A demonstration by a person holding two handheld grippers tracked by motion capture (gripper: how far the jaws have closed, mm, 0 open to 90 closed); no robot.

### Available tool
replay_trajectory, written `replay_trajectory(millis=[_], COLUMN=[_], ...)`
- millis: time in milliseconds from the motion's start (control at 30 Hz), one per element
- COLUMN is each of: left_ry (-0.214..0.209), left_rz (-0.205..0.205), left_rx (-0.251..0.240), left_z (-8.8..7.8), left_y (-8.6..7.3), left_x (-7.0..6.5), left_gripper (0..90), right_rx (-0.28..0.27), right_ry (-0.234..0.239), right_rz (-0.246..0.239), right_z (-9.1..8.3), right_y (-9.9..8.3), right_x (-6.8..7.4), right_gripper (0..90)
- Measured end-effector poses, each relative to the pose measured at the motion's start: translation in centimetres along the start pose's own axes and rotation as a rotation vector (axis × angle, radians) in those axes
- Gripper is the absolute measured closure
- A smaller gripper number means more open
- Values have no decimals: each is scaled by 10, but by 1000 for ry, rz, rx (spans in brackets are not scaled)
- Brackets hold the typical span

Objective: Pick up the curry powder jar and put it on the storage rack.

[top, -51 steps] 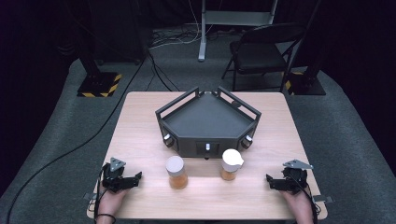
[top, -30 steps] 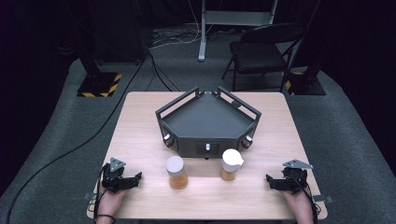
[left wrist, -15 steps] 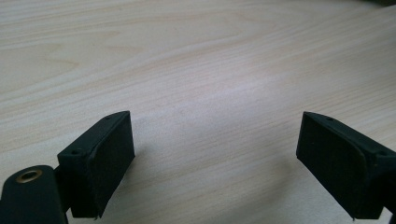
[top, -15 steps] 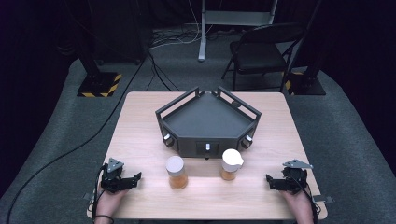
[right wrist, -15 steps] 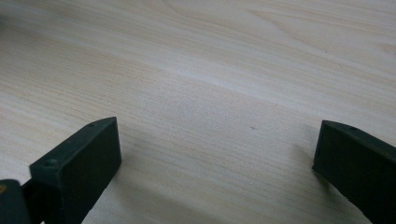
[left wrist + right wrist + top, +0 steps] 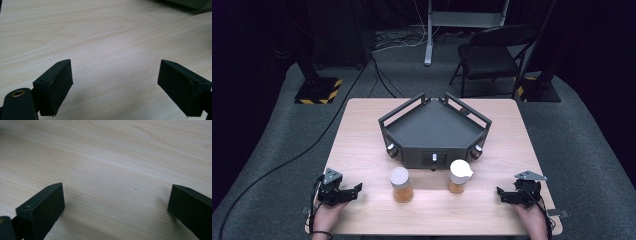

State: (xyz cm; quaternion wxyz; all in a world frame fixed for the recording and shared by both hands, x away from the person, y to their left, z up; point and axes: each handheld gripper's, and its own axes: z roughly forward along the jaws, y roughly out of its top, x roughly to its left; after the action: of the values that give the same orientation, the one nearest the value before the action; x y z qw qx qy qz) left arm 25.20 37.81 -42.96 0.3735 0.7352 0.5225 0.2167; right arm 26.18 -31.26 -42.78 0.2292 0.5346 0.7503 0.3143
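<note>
Two small jars of amber stuff stand near the table's front. The left jar (image 6: 401, 184) has a flat white lid; the right jar (image 6: 459, 176) has a white spouted lid. Behind them sits a dark grey angular tray-like device (image 6: 434, 131) with knobs on its front face. My left gripper (image 6: 352, 191) rests open at the front left corner, well left of the jars. My right gripper (image 6: 503, 194) rests open at the front right, right of the spouted jar. In the left gripper view the gripper (image 6: 115, 85) has bare wood between its jaws. So does my right gripper (image 6: 117, 207) in its own view.
The wooden table (image 6: 362, 135) stands on grey carpet. A folding chair (image 6: 492, 55) and a stand's post (image 6: 428, 35) are behind it. A cable (image 6: 302, 150) runs across the floor at left. A corner of the dark device (image 6: 192, 3) shows at the top right of the left gripper view.
</note>
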Motion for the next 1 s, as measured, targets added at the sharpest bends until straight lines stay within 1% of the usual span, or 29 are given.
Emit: replay_trajectory(millis=[233, 500, 600, 733, 933, 1000], left_ry=[2, -5, -12, -22, -47, -53], left_rz=[10, 23, 22, 31, 48, 61], left_rx=[-29, -52, -60, -76, -96, -106], left_z=[-6, -14, -16, -21, -29, -32], left_y=[1, 5, 5, 7, 10, 11], left_x=[-4, -10, -11, -13, -16, -19], left_gripper=[127, 128, 128, 127, 129, 133], right_rx=[0, 0, 0, 0, 0, 0], right_ry=[1, 2, 3, 3, 3, 3], right_rz=[-1, -2, -2, -3, -3, -3], right_z=[0, 0, 0, 0, 0, 0], right_y=[0, 0, 0, 0, 0, 0], right_x=[0, 0, 0, 0, 0, 0], right_gripper=[0, 0, 0, 0, 0, 0])
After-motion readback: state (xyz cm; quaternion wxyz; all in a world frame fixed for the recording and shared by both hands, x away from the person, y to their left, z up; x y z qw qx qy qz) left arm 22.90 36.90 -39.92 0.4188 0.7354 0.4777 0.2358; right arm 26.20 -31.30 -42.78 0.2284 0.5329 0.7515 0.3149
